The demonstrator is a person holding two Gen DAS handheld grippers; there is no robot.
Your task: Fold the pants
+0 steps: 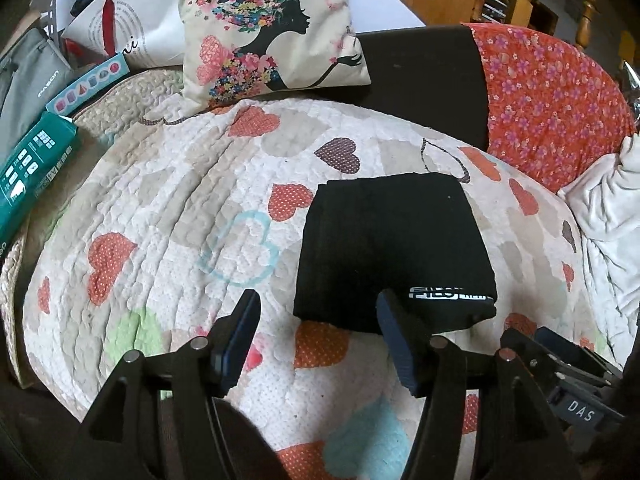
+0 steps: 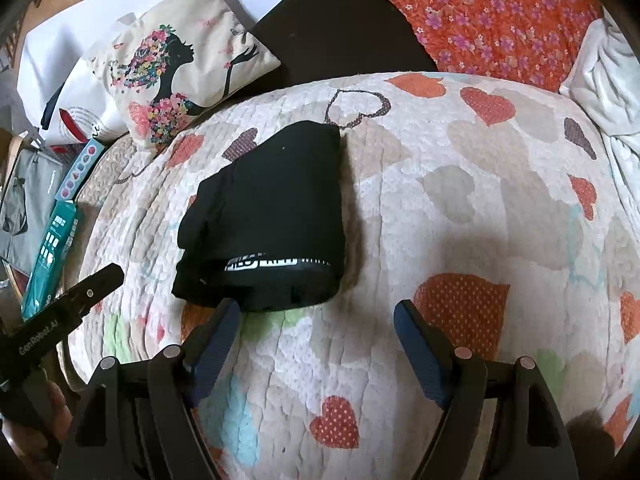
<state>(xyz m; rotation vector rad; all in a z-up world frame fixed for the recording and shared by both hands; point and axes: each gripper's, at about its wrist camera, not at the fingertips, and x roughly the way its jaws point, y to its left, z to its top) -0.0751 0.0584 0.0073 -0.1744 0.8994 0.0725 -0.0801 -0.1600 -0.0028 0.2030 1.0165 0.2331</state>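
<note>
The black pants (image 1: pixel 394 248) lie folded into a compact rectangle on the heart-patterned quilt (image 1: pixel 180 216), a white logo strip along their near edge. In the right wrist view the pants (image 2: pixel 272 216) sit left of centre on the quilt (image 2: pixel 460 208). My left gripper (image 1: pixel 318 312) is open and empty just in front of the pants' near edge, its right fingertip over the edge. My right gripper (image 2: pixel 316 316) is open and empty, hovering near the pants' front right corner. Part of the left gripper (image 2: pixel 72 300) also shows in the right wrist view.
A cushion with a flower-haired woman (image 1: pixel 268 28) leans at the back. A green box (image 1: pixel 32 168) and grey bag (image 1: pixel 24 76) lie at the left. An orange floral cloth (image 1: pixel 552 92) and a white cloth (image 1: pixel 608 216) are at the right. A dark board (image 1: pixel 424 72) lies behind.
</note>
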